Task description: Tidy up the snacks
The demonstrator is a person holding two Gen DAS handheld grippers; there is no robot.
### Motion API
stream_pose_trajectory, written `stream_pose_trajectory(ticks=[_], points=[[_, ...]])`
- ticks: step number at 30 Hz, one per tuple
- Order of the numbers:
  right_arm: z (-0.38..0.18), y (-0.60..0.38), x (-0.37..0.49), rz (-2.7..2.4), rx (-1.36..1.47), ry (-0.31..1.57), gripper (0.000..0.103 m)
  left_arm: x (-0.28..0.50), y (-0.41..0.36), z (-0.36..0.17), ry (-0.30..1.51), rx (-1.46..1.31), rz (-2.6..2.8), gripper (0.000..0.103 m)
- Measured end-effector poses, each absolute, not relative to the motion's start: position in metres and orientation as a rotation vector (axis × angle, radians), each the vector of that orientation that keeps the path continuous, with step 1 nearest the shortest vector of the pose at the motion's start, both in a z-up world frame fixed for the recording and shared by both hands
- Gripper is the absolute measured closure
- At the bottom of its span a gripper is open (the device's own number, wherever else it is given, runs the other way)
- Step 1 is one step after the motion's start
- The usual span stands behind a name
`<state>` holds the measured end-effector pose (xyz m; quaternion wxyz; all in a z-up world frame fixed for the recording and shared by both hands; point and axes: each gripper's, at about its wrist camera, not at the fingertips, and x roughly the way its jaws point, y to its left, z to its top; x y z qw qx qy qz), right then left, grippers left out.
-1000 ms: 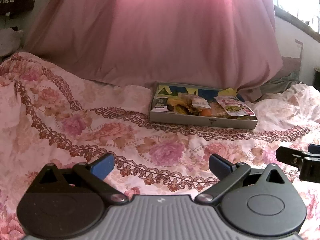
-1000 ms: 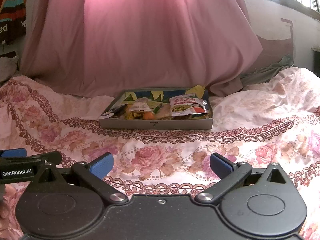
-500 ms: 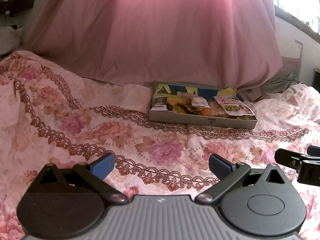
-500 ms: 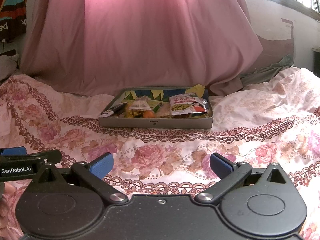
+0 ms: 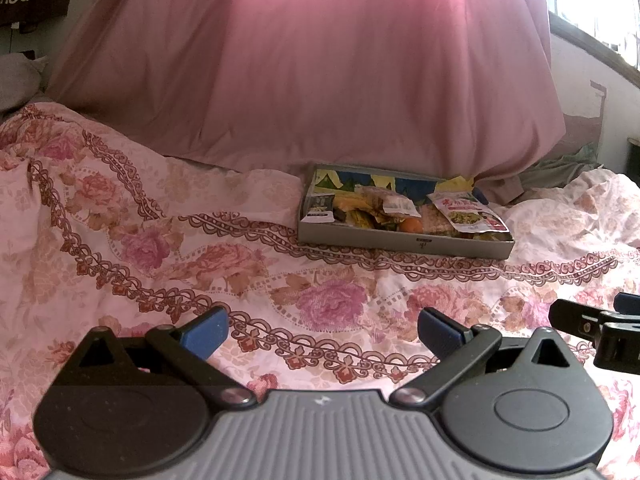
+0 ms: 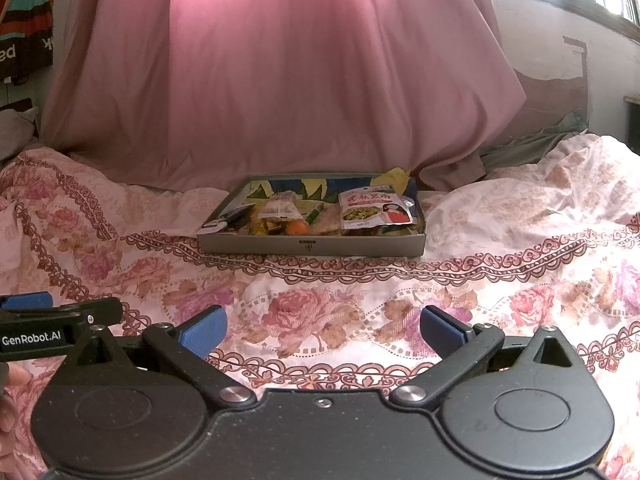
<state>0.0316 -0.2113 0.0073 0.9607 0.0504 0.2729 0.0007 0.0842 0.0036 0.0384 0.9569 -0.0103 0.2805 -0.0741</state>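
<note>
A shallow grey box point(image 5: 404, 243) point(image 6: 312, 245) lies on the flowered bedspread, well ahead of both grippers. It holds several snacks: a pink-and-green pouch point(image 5: 468, 213) point(image 6: 374, 210) at its right end, a clear packet point(image 6: 280, 210), a small orange fruit point(image 5: 411, 224) point(image 6: 297, 228) and a dark packet point(image 5: 320, 205) at the left. My left gripper point(image 5: 322, 332) stands open with nothing between its blue pads. My right gripper point(image 6: 322, 330) is open too and holds nothing. Each gripper shows at the edge of the other's view.
A pink curtain point(image 5: 360, 68) hangs down right behind the box. The rumpled floral bedspread point(image 5: 160, 248) fills the space between grippers and box. A grey-green cloth point(image 6: 532, 140) lies at the back right under a window. A fingertip point(image 6: 10, 380) shows at the left edge.
Both grippers have shifted only slightly; the box sits a little lower in each view. Jaws stay open as before.
</note>
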Motion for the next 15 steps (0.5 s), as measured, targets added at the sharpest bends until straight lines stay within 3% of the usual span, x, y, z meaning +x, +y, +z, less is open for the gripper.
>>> stream_pose_trajectory(ticks=[15], points=[[0.0068, -0.2107, 0.0314, 0.002, 0.101, 0.554, 0.001, 0.0877, 0.0101, 0.0359, 0.609, -0.074, -0.134, 0.0]])
